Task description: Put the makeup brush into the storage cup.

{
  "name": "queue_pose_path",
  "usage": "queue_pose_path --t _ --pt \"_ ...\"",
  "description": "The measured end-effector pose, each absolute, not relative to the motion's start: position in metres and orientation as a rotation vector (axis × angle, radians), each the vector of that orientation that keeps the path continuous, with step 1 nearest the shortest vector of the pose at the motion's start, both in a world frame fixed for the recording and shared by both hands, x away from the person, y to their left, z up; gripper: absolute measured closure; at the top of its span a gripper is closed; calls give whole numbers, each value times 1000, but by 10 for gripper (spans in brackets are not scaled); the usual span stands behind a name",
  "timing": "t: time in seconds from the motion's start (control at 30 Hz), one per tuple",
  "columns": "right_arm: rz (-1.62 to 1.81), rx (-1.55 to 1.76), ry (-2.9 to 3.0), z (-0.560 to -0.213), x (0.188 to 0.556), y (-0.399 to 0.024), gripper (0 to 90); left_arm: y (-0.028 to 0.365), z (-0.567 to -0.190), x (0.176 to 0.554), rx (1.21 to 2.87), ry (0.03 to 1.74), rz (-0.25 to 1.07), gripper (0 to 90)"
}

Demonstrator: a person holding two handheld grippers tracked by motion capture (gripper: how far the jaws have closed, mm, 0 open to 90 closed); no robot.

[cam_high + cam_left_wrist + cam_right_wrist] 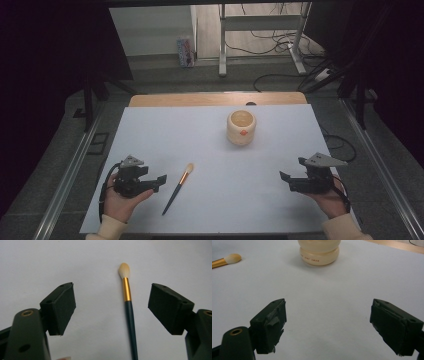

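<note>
Both matte-black hand-held grippers gape wide; slender gold-ferruled brush, rounded cream pot.

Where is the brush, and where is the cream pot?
brush (130, 315), left gripper view, on its dark handle.
cream pot (241, 128), high view, on its side wall.

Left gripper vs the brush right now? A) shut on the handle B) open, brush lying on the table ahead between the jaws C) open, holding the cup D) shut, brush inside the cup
B: the left gripper stands open, and the brush lies flat on the white table between its jaws, untouched.
</note>
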State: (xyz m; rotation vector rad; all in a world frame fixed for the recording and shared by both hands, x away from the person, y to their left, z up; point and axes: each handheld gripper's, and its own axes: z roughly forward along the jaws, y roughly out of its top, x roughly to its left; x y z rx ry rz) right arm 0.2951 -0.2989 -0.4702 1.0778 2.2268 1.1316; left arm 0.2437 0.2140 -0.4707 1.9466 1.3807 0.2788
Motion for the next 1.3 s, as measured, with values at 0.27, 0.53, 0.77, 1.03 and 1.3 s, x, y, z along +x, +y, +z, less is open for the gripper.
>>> queue_pose_path --t 0.27,0.53,0.77,1.03,1.3 --pt "1129 1077 2228 -470 295 -299 138 200 -470 247 1984 1355 279 223" --pt "1135 1076 2226 -470 295 -299 138 194 -468 249 2002 1344 276 223" --pt "1130 1077 2226 -470 295 -298 138 188 -468 251 2019 1337 270 245" --pt "1123 1083 2225 -471 295 -299 138 182 -469 254 2049 1337 253 245" --pt "1122 1086 2221 -470 295 -299 138 173 -467 256 2073 1320 246 245"
